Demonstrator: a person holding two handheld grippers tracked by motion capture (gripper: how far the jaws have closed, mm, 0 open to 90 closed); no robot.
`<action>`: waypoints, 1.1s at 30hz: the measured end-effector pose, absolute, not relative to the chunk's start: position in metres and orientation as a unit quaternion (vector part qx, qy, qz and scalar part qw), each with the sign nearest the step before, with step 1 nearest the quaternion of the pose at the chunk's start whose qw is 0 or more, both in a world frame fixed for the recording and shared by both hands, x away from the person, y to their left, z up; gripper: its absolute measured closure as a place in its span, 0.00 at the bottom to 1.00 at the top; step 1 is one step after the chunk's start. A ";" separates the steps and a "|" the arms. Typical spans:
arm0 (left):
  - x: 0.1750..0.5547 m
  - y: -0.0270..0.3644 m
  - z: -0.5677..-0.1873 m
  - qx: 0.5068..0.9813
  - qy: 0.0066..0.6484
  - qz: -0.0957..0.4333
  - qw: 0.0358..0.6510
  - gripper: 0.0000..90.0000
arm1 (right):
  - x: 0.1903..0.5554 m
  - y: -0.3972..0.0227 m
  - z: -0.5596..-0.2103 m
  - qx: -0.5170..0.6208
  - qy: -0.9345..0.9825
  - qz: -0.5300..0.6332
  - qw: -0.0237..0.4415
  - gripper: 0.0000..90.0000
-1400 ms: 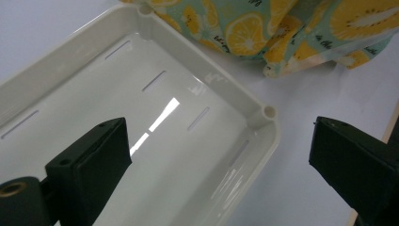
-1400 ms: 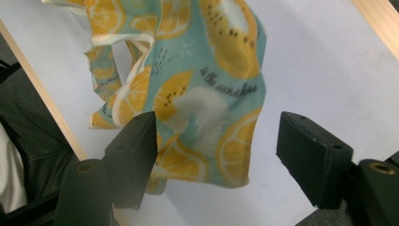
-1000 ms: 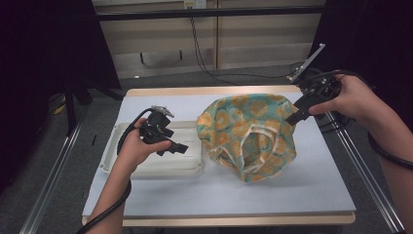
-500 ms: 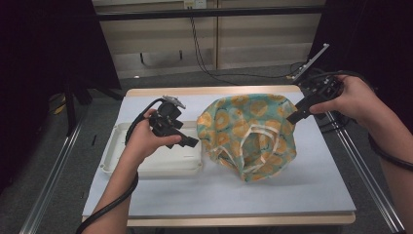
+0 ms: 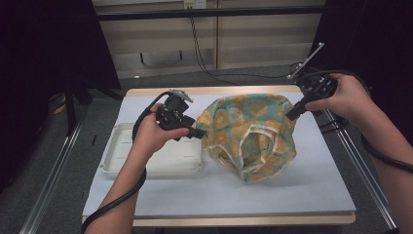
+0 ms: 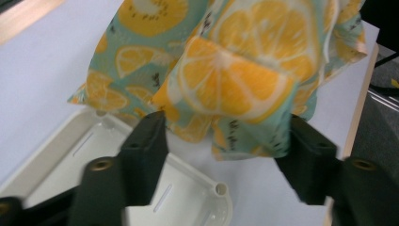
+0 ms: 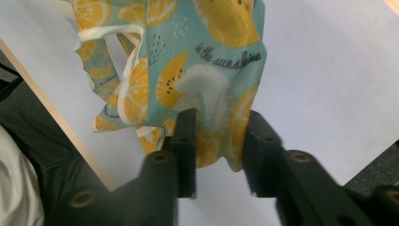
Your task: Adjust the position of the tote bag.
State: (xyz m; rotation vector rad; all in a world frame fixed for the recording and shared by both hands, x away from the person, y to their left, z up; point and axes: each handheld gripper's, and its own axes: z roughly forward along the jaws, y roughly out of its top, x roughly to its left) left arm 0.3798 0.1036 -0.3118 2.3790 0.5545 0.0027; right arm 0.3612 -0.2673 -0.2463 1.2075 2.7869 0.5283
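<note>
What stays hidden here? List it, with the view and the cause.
- Left gripper: blurred cloth in its own view leaves the grip undecided.
- Right gripper: its own view hides whether the pads press the cloth.
- Tray: the arm covers its middle in the high view.
- Table: cloth hides the surface beneath.

We see a white table (image 5: pixel 311 195) with a citrus-print cloth (image 5: pixel 251 136) bunched near its middle, lifted at two edges. At nine o'clock from the cloth, our left gripper (image 5: pixel 198 132) meets the cloth's near edge; its jaws have just been closing with that edge between them. At two o'clock, our right gripper (image 5: pixel 290 115) holds the far corner, its jaws likewise just closing on fabric. A white tray (image 5: pixel 117 156) lies at eight o'clock, under our left hand (image 5: pixel 153 136).
</note>
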 end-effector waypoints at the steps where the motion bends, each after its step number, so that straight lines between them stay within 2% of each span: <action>1: 0.379 0.102 -0.310 0.912 0.214 -0.002 0.350 0.55 | 0.362 -0.268 -0.245 0.392 0.903 0.175 0.029 0.87; 4: 0.380 0.101 -0.308 0.915 0.200 -0.005 0.350 0.73 | 0.361 -0.269 -0.244 0.388 0.904 0.177 0.023 0.91; 5: 0.380 0.101 -0.305 0.917 0.193 -0.005 0.349 0.81 | 0.362 -0.270 -0.243 0.389 0.904 0.175 0.023 0.95; 8: 0.382 0.101 -0.300 0.913 0.197 -0.010 0.356 0.91 | 0.362 -0.274 -0.239 0.395 0.900 0.183 0.030 0.98; 15: 0.389 0.110 -0.283 0.892 0.218 -0.013 0.396 0.95 | 0.364 -0.281 -0.226 0.400 0.890 0.217 0.040 0.99; 25: 0.407 0.114 -0.278 0.881 0.249 0.001 0.402 0.96 | 0.379 -0.283 -0.219 0.419 0.873 0.245 0.044 0.99; 28: 0.412 0.114 -0.279 0.871 0.267 -0.011 0.413 0.97 | 0.386 -0.287 -0.219 0.433 0.865 0.249 0.054 0.99; 33: 0.420 0.109 -0.280 0.878 0.268 -0.004 0.397 0.98 | 0.395 -0.290 -0.228 0.445 0.855 0.262 0.048 1.00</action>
